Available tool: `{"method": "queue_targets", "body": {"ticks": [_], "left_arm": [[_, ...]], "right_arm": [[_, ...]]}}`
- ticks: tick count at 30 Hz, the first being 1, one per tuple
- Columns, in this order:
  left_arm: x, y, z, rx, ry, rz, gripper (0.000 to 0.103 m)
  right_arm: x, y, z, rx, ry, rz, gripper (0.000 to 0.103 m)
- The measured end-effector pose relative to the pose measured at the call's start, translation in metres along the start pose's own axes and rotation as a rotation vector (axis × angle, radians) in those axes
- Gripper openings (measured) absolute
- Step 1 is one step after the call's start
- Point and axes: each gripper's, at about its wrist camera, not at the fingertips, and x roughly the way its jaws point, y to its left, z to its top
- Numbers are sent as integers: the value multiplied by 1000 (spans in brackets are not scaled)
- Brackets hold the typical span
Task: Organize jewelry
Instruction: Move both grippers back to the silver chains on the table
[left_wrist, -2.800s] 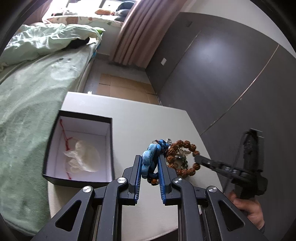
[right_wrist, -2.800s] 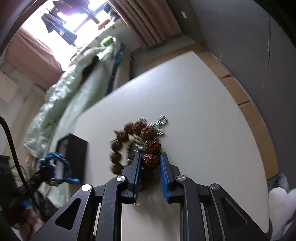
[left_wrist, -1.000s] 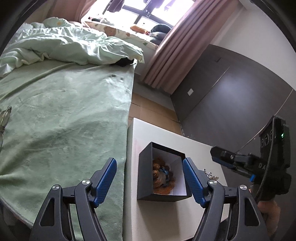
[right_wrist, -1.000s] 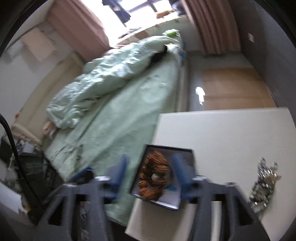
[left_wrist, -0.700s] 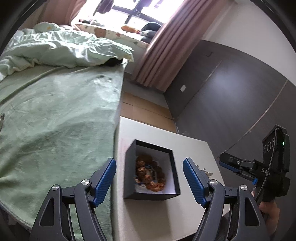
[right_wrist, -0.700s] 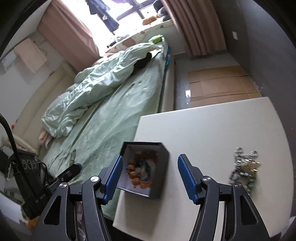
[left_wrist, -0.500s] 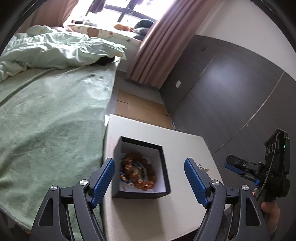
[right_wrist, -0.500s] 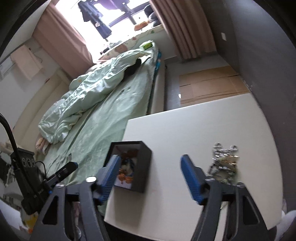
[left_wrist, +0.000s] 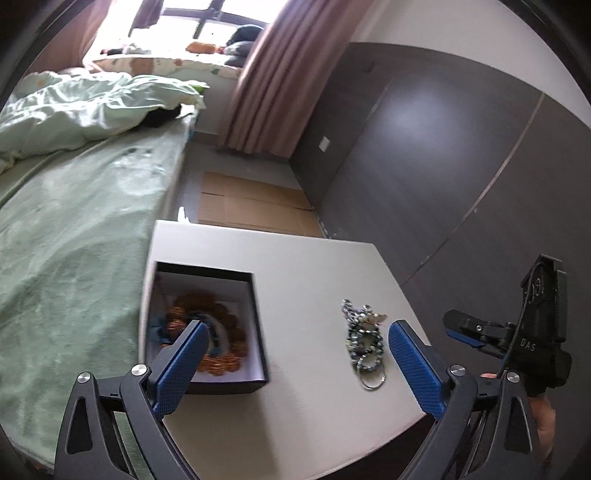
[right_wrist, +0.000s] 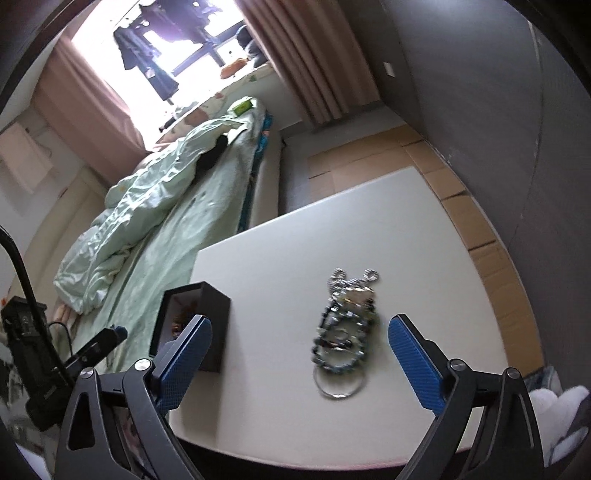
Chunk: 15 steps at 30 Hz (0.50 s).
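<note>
Only the left view shows beads (left_wrist: 218, 332) in the box (left_wrist: 255, 295); both tongs (left_wrist: 295, 350) (right_wrist: 299, 350) gape.

right gripper (left_wrist: 461, 330) body: white letters, looks like "DAS", though it's small and could be cut off
round mark higher up on the same housing: too blurry to read
everything else: no readable text

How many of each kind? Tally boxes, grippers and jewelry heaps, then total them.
Black box: 1
Grippers: 2, the left gripper and the right gripper, both open
Jewelry heaps: 2, the beads in the box and the loose silvery heap
Total: 5
</note>
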Motion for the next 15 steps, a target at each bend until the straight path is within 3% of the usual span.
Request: {"method": "queue_targets", "body": {"ticks": [15], "left_arm": [[59,-57,-34,126,144,-11,98]], "right_arm": [[-22,-63,-26,67,-26,-22,97]]}}
